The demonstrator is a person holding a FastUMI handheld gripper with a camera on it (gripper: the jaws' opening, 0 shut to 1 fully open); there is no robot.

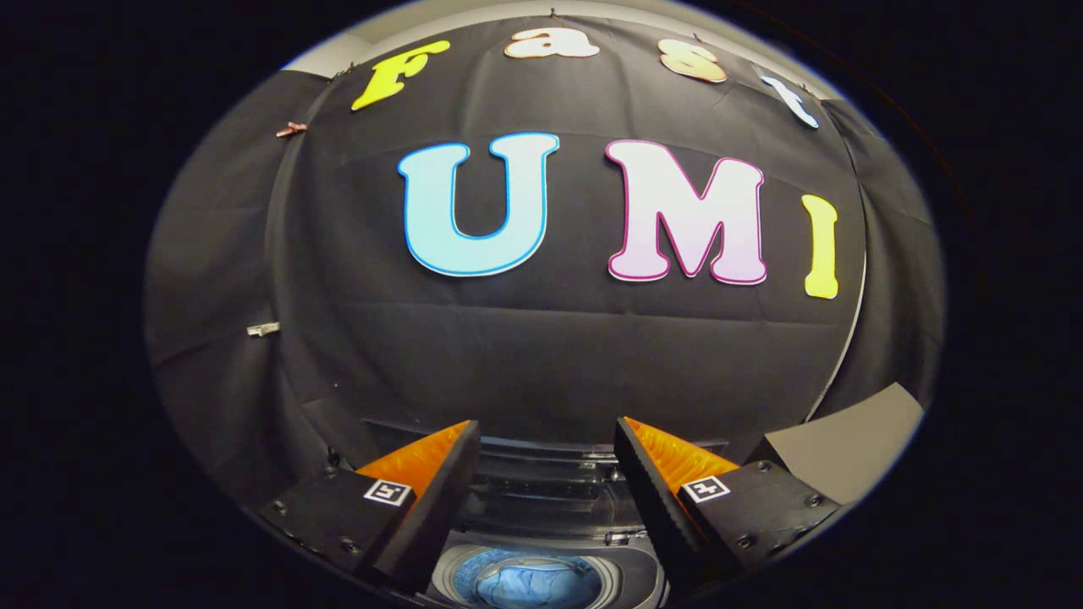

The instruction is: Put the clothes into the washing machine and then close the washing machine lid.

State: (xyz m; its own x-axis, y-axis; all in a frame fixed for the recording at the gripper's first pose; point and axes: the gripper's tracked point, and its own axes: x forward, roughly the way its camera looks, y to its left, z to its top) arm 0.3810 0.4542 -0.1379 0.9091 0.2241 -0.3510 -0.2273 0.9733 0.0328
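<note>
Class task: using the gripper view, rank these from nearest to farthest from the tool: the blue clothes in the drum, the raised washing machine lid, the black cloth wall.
The tool is open, holding nothing.
1. Blue clothes: in the drum, low between the fingers.
2. Washing machine lid: raised, just beyond the drum, between the fingertips.
3. Black cloth wall: farthest, behind the machine.

Jaws apart; clothes (525,584) inside washing machine (630,571).

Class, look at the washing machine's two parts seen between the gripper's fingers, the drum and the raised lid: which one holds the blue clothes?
The drum, the round opening nearest the open gripper, holds the blue clothes. The lid stands raised beyond it, see-through and bare.
</note>
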